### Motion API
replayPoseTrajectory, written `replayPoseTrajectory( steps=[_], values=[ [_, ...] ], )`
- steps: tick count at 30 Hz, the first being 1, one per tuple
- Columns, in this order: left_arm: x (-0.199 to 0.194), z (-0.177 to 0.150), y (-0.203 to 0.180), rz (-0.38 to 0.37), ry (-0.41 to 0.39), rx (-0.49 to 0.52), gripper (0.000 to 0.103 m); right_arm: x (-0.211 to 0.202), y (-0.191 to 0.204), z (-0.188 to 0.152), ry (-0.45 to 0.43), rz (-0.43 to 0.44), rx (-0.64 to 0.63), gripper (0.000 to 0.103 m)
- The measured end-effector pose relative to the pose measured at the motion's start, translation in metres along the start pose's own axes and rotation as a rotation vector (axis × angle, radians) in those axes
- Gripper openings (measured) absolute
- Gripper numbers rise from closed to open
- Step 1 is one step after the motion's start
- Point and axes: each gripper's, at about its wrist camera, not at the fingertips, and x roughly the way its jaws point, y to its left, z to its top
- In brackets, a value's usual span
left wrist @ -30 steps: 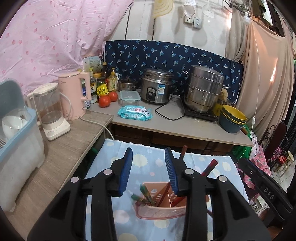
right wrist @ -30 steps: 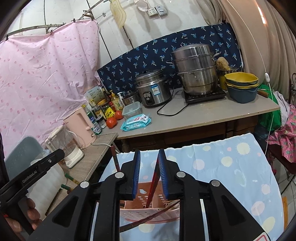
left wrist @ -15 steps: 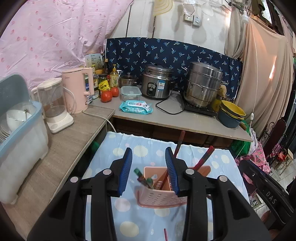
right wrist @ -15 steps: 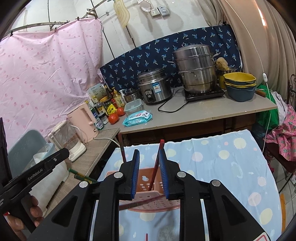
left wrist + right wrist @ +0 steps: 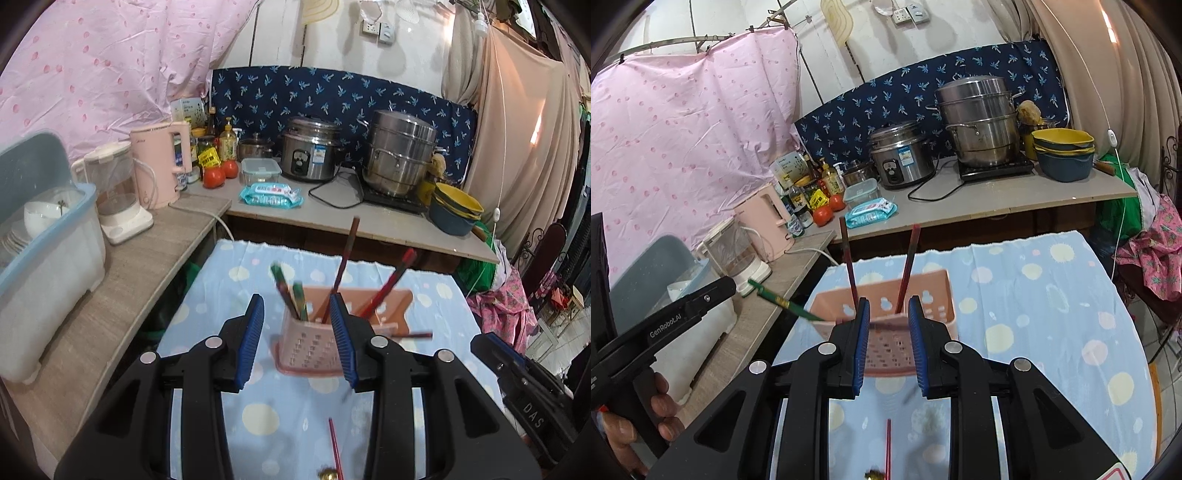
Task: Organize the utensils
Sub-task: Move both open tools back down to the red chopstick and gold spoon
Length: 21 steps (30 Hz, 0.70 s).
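Note:
A pink perforated utensil basket (image 5: 314,347) stands on the blue dotted cloth (image 5: 207,310). Green chopsticks (image 5: 291,295), a dark red chopstick (image 5: 347,258) and a brighter red chopstick (image 5: 397,273) lean in it. A loose red chopstick (image 5: 334,454) lies on the cloth nearer me. My left gripper (image 5: 296,299) is open, short of the basket, with nothing between its fingers. In the right wrist view the basket (image 5: 938,295) is blurred beyond my right gripper (image 5: 888,301), whose jaws stand narrowly apart with nothing gripped. The loose chopstick (image 5: 887,446) shows below them.
A wooden counter (image 5: 122,280) on the left carries a blue dish bin (image 5: 44,258), a blender (image 5: 118,195) and a pink kettle (image 5: 159,166). The back counter holds a rice cooker (image 5: 310,155), a steamer pot (image 5: 400,155), bowls (image 5: 456,210), wipes and tomatoes.
Both grippers have drawn back from the basket, which now sits farther ahead and fully in view. The loose red chopstick on the cloth has come into sight below the jaws.

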Motion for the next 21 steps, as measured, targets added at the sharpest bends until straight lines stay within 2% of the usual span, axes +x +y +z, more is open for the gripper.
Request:
replayPoseTrajectory(
  steps=[8, 21],
  values=[
    [0.002, -0.044, 0.001, 0.003, 0.084, 0.008, 0.036, -0.002, -0.004, -0.053, 0.099, -0.016, -0.008, 0.022],
    [0.014, -0.132, 0.004, 0.019, 0.264, 0.025, 0.036, -0.008, -0.015, -0.141, 0.266, -0.046, -0.019, 0.022]
  ],
)
